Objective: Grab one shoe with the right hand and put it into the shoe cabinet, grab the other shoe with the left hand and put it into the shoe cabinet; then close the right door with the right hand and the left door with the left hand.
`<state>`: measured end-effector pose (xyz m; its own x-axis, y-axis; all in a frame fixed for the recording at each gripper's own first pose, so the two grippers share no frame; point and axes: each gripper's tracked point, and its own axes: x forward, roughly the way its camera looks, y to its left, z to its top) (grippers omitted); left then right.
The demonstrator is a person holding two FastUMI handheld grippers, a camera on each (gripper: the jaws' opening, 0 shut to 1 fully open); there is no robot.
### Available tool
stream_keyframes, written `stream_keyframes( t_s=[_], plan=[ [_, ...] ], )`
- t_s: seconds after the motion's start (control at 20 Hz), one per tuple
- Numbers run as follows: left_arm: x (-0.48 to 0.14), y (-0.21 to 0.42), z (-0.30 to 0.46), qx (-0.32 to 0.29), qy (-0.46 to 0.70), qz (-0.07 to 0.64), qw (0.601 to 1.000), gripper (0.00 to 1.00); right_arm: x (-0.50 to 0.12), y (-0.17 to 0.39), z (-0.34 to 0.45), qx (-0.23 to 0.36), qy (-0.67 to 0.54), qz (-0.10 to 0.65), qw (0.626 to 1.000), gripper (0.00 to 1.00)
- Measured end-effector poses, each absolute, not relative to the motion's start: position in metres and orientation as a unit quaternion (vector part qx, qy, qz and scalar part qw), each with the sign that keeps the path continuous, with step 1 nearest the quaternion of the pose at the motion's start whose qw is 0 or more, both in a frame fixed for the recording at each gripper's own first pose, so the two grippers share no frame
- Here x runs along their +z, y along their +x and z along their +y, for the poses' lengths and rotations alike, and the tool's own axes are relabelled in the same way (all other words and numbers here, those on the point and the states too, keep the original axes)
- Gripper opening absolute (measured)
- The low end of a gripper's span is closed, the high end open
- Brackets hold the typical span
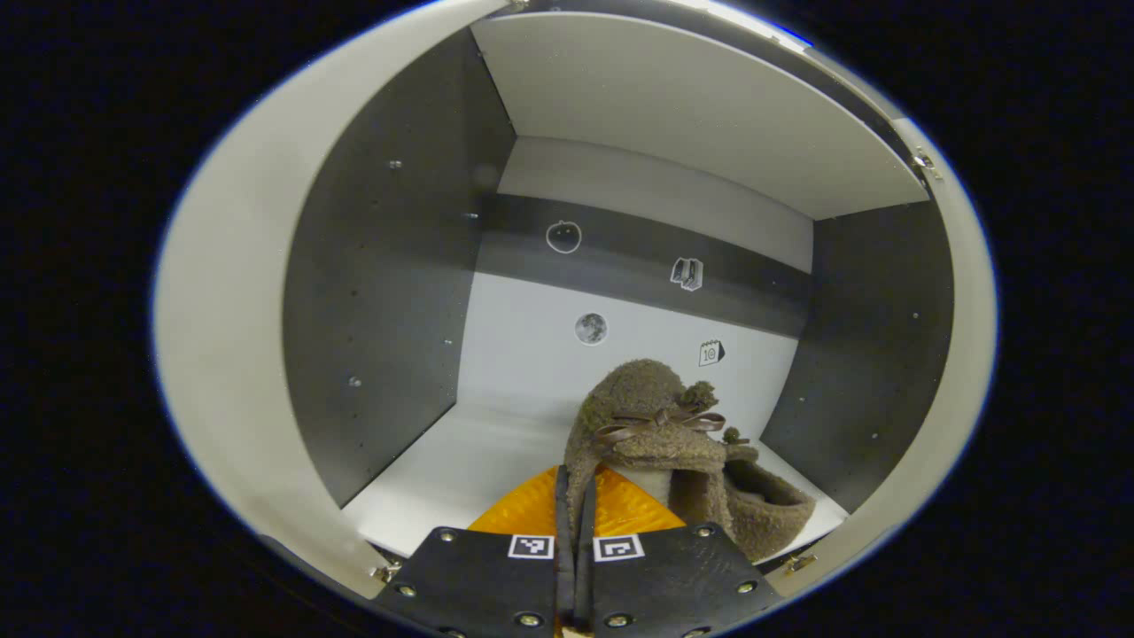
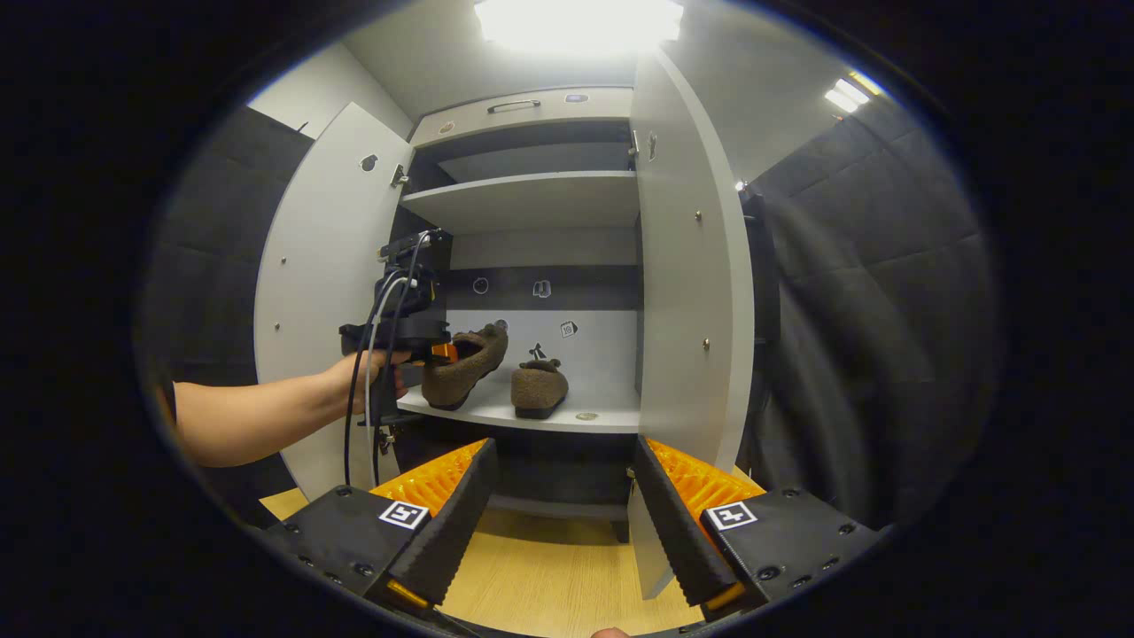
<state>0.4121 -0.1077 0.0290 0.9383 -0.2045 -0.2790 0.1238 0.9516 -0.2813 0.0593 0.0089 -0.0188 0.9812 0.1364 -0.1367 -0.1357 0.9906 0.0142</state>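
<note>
The left gripper (image 1: 574, 505) has its fingers pressed nearly together on the heel of a brown fuzzy shoe (image 1: 651, 425), holding it tilted above the cabinet shelf (image 1: 461, 470). The right gripper (image 2: 563, 514) hangs wide open and empty before the shoe cabinet (image 2: 532, 199). On that shelf the second shoe (image 2: 539, 387) rests between the open left door (image 2: 319, 292) and right door (image 2: 687, 266).

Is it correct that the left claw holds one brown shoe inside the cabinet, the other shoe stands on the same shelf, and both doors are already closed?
Not fully. Both doors are open: the right gripper view shows the left door and right door swung out. The rest holds: the left claw grips one shoe; the other shoe shares the shelf.
</note>
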Motion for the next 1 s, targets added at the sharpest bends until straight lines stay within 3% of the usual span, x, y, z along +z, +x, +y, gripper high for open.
stream_keyframes(
  t_s=[0.1,0.15,0.2,0.3,0.55,0.65,0.85,1.0],
  plan=[
    [0.024,0.435,-0.117,-0.081,-0.126,0.167,0.975,0.01,-0.026,0.061,0.011,0.072,0.014,0.079,0.994,0.98],
    [0.019,0.443,-0.119,-0.078,-0.127,0.175,0.973,0.07,-0.03,0.063,0.012,0.073,0.019,0.084,0.994,0.98],
    [0.014,0.45,-0.121,-0.074,-0.126,0.184,0.972,0.01,-0.033,0.065,0.011,0.073,0.023,0.087,0.993,0.98],
    [-0.003,0.457,-0.124,-0.066,-0.119,0.207,0.969,0.0,-0.037,0.067,0.011,0.074,0.027,0.092,0.993,0.98],
    [-0.019,0.457,-0.116,-0.045,-0.104,0.232,0.966,0.02,-0.033,0.072,0.005,0.068,0.028,0.086,0.994,0.98],
    [-0.007,0.455,-0.11,-0.044,-0.106,0.218,0.969,0.19,-0.031,0.072,0.005,0.066,0.031,0.082,0.994,0.98],
    [0.035,0.429,-0.098,-0.046,-0.098,0.17,0.98,1.0,-0.02,0.069,0.007,0.067,0.039,0.073,0.994,0.98],
    [0.073,0.394,-0.091,-0.06,-0.092,0.129,0.985,1.0,-0.006,0.066,0.01,0.069,0.038,0.061,0.995,0.97]
  ],
)
